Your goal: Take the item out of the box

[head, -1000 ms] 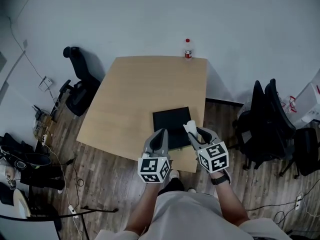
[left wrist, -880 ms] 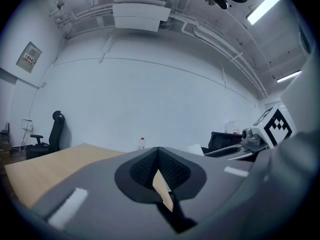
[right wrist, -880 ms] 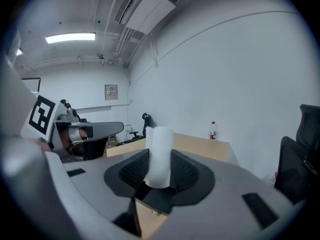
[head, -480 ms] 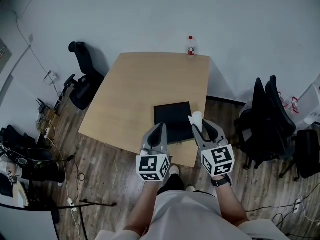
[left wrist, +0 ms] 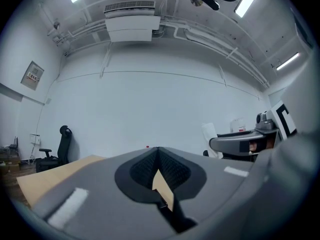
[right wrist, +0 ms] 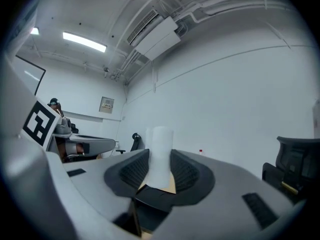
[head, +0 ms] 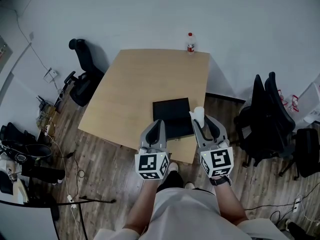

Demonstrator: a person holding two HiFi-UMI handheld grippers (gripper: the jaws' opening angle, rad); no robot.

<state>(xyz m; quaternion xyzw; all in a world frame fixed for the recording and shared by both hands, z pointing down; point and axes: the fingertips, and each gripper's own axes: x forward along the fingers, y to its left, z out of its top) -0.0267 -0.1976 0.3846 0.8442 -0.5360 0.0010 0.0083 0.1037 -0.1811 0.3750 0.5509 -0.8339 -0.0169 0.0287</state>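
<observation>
A flat black box (head: pixel 172 117) lies on the wooden table (head: pixel 145 84) near its front right corner. My right gripper (head: pixel 201 120) is shut on a white cylindrical item (head: pixel 198 115), held upright above the box's right edge; in the right gripper view the item (right wrist: pixel 160 156) stands pinched between the two dark pads, with the box (right wrist: pixel 155 196) below. My left gripper (head: pixel 156 129) hovers over the box's front left part with its jaws together and nothing in them; its pads (left wrist: pixel 170 171) meet at the tips.
A bottle with a red cap (head: pixel 190 43) stands at the table's far edge. Black office chairs stand at the left (head: pixel 82 79) and at the right (head: pixel 265 119). Cables and bags lie on the wood floor at the left (head: pixel 25 154).
Both grippers have drawn slightly back toward me and risen, the right one carrying the white item a little to the right. The view has shifted a bit.
</observation>
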